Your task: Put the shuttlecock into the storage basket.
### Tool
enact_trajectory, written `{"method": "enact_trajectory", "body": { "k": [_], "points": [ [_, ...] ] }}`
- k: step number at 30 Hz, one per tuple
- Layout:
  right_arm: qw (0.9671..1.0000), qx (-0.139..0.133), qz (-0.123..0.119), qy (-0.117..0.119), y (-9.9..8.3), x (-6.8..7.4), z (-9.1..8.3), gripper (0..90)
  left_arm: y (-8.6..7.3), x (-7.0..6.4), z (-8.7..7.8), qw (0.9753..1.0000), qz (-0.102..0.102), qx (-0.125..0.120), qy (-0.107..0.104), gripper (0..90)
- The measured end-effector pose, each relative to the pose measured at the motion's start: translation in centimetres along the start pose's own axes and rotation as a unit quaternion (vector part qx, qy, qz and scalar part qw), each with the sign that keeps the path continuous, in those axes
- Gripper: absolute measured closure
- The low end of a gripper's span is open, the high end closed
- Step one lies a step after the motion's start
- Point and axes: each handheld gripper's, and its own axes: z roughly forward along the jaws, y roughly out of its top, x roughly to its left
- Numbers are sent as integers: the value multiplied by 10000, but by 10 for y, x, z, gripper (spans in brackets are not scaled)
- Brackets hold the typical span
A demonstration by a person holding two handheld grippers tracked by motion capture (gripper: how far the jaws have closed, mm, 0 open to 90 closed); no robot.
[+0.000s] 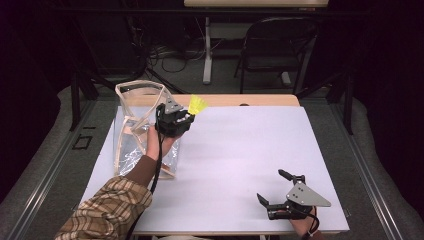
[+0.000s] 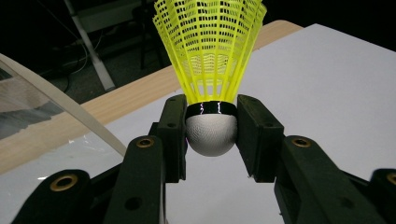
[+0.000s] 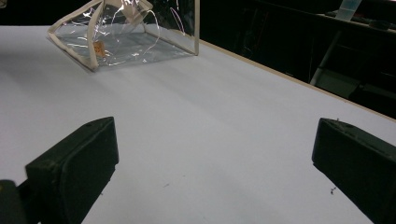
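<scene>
Nearest in the high view, our right gripper (image 1: 274,187) rests spread at the desk's near right corner; our left gripper (image 1: 186,118) holds the yellow shuttlecock (image 1: 198,104) beside the clear bag (image 1: 131,131) near the far left corner.

Left gripper view: jaws pinch the shuttlecock's white cork (image 2: 211,134).

Right gripper view: jaws wide apart, bag beyond. We judge bagging remains.

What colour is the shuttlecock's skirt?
Bright yellow mesh on the shuttlecock, clearest in the left gripper view.

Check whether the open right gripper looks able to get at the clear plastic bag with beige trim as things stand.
Probably yes: the right gripper is open and holds nothing, and bare white table lies between it and the clear plastic bag, though it is far across.
</scene>
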Motion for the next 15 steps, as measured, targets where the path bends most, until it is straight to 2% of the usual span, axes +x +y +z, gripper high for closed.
{"method": "enact_trajectory", "body": {
  "k": [15],
  "points": [
    [10000, -8, -3, -16, 0, 0, 0, 0, 11, 9, -1, 10000, 13, -26, 44, 647]
  ]
}}
